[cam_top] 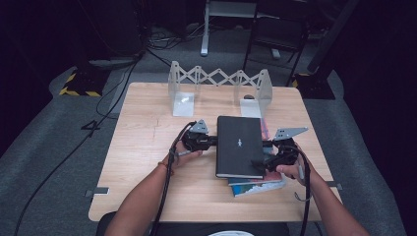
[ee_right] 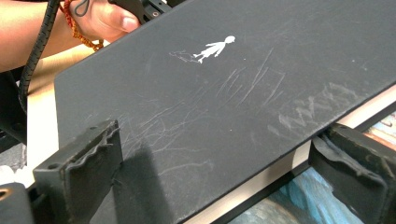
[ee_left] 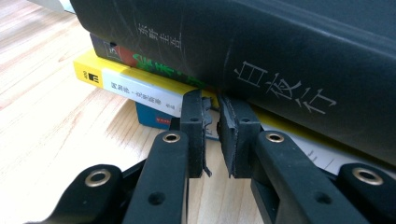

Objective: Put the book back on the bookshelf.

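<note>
Centrally on the table (cam_top: 147,147), the black book (cam_top: 239,145) tops a stack, long axis twelve to six, left gripper (cam_top: 212,141) shut empty at its nine o'clock spine, right gripper (cam_top: 260,164) gaping astride its four o'clock corner.

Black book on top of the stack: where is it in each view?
High view: black book at table centre, topping the stack, between both grippers.
Left gripper view: its spine with pale lettering runs across the top.
Right gripper view: its scratched cover slopes between the jaws.
Shared landmark: small white figure on the cover.
</note>
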`<state>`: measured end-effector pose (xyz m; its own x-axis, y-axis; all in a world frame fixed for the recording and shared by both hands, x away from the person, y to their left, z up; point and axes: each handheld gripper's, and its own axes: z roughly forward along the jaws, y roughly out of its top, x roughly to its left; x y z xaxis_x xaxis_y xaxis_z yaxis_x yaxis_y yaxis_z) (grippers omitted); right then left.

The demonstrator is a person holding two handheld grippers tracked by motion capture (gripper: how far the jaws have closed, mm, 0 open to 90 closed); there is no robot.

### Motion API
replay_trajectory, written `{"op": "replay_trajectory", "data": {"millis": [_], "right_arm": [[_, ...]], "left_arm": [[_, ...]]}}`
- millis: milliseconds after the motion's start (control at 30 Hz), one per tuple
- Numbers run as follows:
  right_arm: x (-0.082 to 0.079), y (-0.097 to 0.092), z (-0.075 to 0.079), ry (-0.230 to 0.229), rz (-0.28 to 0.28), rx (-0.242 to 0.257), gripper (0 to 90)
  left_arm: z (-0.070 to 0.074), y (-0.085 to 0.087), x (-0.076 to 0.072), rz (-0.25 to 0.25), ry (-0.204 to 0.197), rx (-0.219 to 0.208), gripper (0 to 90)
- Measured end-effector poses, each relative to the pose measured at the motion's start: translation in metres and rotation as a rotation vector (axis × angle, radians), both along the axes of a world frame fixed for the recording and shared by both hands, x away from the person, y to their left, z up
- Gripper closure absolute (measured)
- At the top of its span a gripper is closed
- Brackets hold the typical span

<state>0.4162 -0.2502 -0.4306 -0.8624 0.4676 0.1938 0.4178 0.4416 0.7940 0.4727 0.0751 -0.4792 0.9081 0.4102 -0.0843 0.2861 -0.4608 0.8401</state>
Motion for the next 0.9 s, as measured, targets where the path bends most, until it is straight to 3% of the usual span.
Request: {"op": "replay_trajectory", "data": {"millis": [267, 567, 633, 700, 733, 900], "right_arm": [[-0.003, 0.001, 0.004, -0.057, -0.001, -0.011, 4.3], [-0.004, 0.003, 0.014, -0.15, -0.019, -0.029, 9.6], [-0.004, 0.001, 0.016, -0.169, -0.036, -0.016, 13.2], [-0.003, 0.0, 0.018, -0.18, -0.049, -0.011, 14.8], [-0.003, 0.0, 0.018, -0.183, -0.053, -0.012, 15.5], [-0.002, -0.003, 0.022, -0.205, -0.08, -0.012, 19.3]], "left_arm": [[0.005, -0.001, 0.0, 0.016, 0.014, -0.051, 85.6], [0.024, 0.002, -0.004, 0.027, -0.031, -0.068, 87.8], [0.032, 0.0, -0.006, 0.033, -0.052, -0.044, 87.7], [0.035, -0.001, -0.006, 0.038, -0.044, -0.032, 87.7], [0.039, -0.004, -0.007, 0.045, -0.056, -0.001, 87.7], [0.048, -0.007, -0.006, 0.047, -0.058, 0.005, 87.7]]}}
